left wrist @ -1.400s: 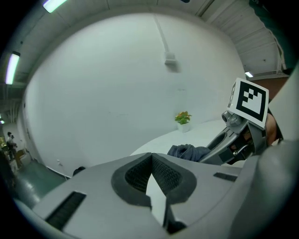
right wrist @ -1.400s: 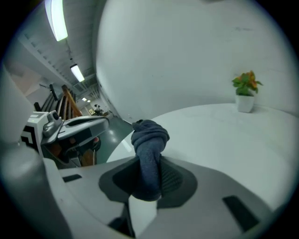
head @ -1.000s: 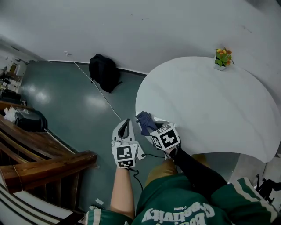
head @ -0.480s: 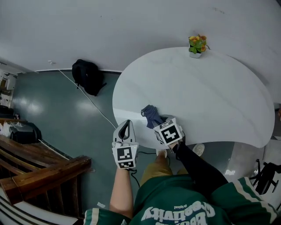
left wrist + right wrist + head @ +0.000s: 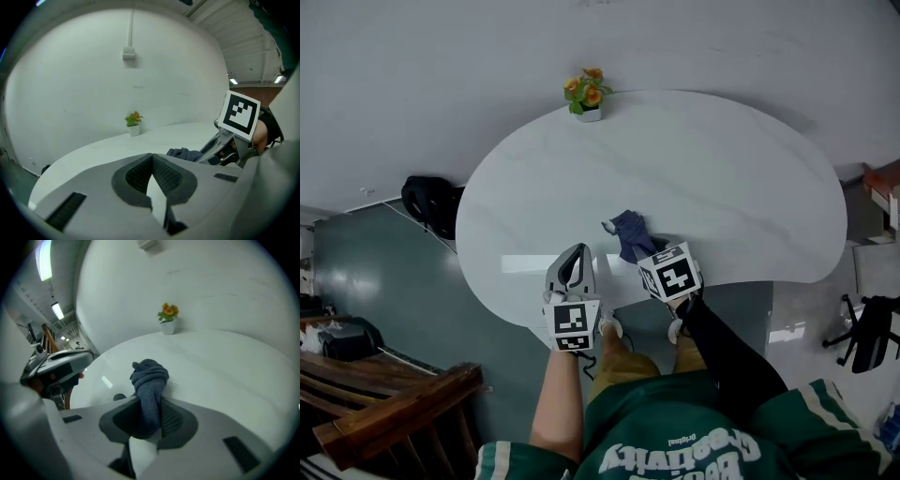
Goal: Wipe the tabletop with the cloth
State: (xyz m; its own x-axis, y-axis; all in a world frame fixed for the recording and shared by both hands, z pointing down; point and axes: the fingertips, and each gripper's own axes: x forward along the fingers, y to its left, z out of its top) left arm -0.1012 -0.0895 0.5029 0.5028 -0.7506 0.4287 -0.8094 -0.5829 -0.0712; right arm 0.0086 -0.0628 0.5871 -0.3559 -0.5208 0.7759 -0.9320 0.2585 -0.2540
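Cloth (image 5: 149,380) in right claw (image 5: 150,420); flowerpot (image 5: 586,94) far across table (image 5: 722,187).

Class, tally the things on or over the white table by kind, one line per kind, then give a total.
Cloth: 1
Potted plant: 1
Grippers: 2, the left gripper and the right gripper
Total: 4
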